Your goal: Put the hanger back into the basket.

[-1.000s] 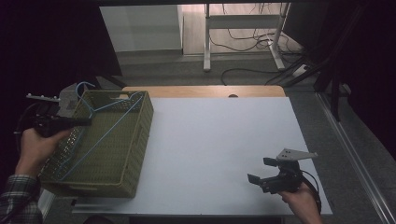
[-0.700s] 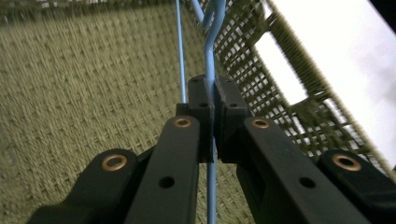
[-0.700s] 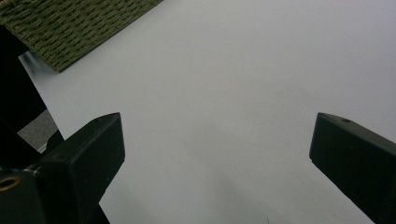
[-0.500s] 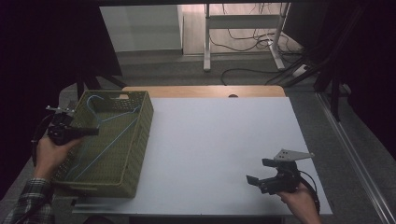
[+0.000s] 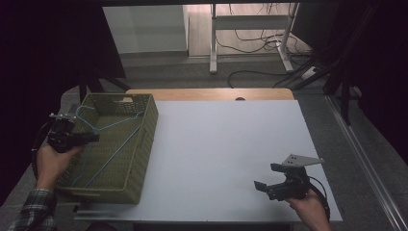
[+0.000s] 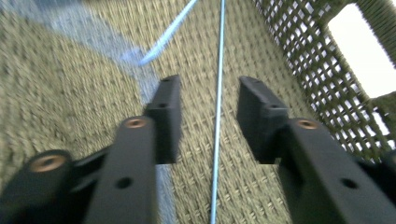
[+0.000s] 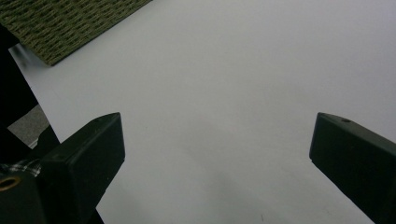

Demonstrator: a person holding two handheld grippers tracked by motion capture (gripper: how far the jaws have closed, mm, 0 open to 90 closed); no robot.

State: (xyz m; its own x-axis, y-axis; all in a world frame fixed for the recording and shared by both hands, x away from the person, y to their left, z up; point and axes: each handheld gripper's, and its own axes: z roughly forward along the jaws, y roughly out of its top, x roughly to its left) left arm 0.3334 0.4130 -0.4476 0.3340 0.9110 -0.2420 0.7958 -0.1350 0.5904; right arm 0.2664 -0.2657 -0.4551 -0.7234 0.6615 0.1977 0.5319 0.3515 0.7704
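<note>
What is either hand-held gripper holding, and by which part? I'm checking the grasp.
Nothing: the left hand-held gripper stands open around the blue hanger wire; the right hand-held gripper is open.

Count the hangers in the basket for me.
1 that I can make out: a blue wire hanger lying inside the green basket, its wire running between the left gripper's open jaws. Others could be hidden under it.

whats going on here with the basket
A person's left gripper reaches into the green woven basket, where a light blue wire hanger lies. Its jaws have just been opening; the wire runs between them, touching neither. The right gripper rests open over the white table, holding nothing.
</note>
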